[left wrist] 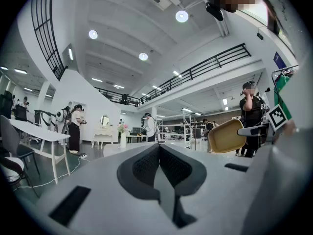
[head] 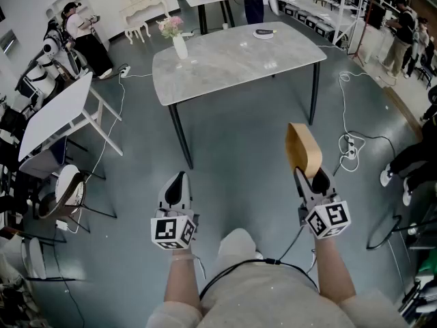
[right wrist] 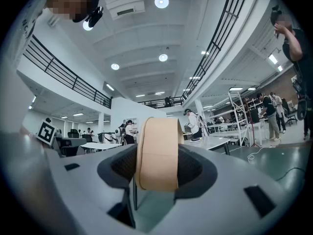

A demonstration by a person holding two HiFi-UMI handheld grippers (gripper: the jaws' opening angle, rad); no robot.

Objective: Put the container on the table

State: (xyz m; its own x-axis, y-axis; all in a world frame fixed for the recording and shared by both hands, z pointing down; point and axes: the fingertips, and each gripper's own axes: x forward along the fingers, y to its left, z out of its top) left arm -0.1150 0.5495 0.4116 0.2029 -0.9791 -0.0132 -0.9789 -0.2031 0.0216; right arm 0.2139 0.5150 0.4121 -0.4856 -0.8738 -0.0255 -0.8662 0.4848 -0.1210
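Observation:
A tan, shallow oval container (head: 302,149) stands on edge in my right gripper (head: 311,174), which is shut on its rim. In the right gripper view the container (right wrist: 157,153) fills the gap between the dark pads. It is held out over the floor, short of the grey marble-topped table (head: 239,63). My left gripper (head: 177,185) is shut with nothing in it; its pads meet in the left gripper view (left wrist: 159,164). From there the container (left wrist: 227,136) shows at the right.
On the table stand a white vase with pink flowers (head: 177,41) and a small flat dish (head: 264,32). A white folding table (head: 51,116) and chairs are at the left. Cables and a power strip (head: 349,149) lie on the floor at the right. People stand around the edges.

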